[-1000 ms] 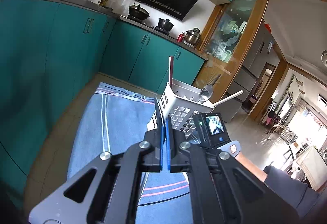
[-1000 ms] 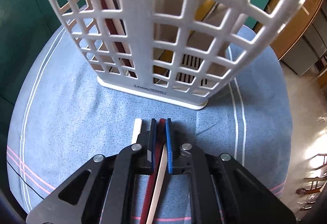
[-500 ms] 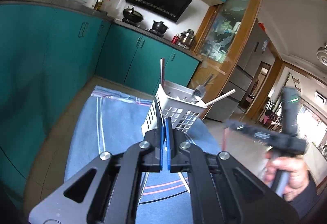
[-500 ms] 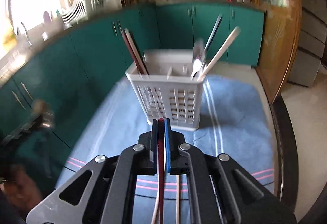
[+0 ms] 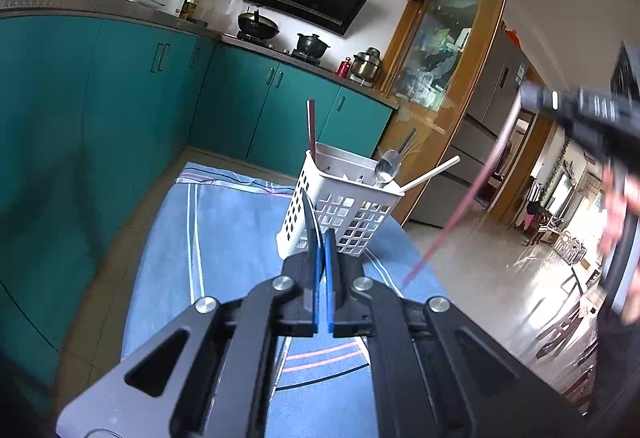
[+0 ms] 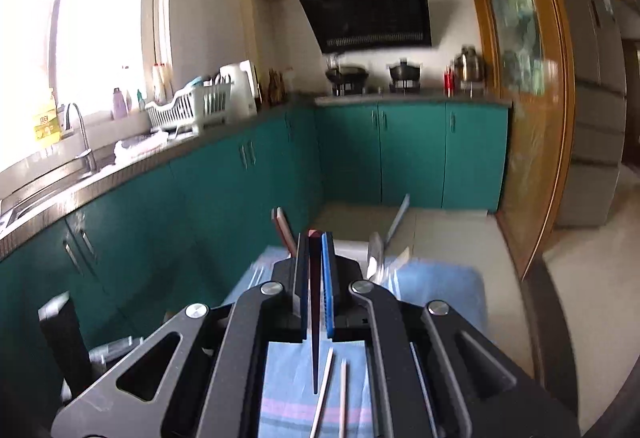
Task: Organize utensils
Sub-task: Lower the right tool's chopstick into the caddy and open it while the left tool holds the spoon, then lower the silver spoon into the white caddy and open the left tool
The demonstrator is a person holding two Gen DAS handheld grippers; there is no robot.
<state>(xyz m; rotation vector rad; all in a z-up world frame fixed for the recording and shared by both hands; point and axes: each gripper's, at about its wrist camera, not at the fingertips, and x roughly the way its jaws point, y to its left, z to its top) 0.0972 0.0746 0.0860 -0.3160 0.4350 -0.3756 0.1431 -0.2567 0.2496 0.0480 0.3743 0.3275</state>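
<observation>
Lifting red chopstick (image 6: 315, 318) higher, right gripper (image 6: 316, 270) now above caddy (image 5: 340, 206).

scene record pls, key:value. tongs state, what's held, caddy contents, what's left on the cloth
left tongs: shut, nothing visibly held
right tongs: shut on dark red chopstick, raised above the blue cloth
caddy: white slotted, upright on the cloth
caddy contents: dark red chopstick, metal spoon, pale chopstick
left on cloth: two pale chopsticks below the right tongs
blur: right tongs smeared in left view; compartment layout unclear
</observation>
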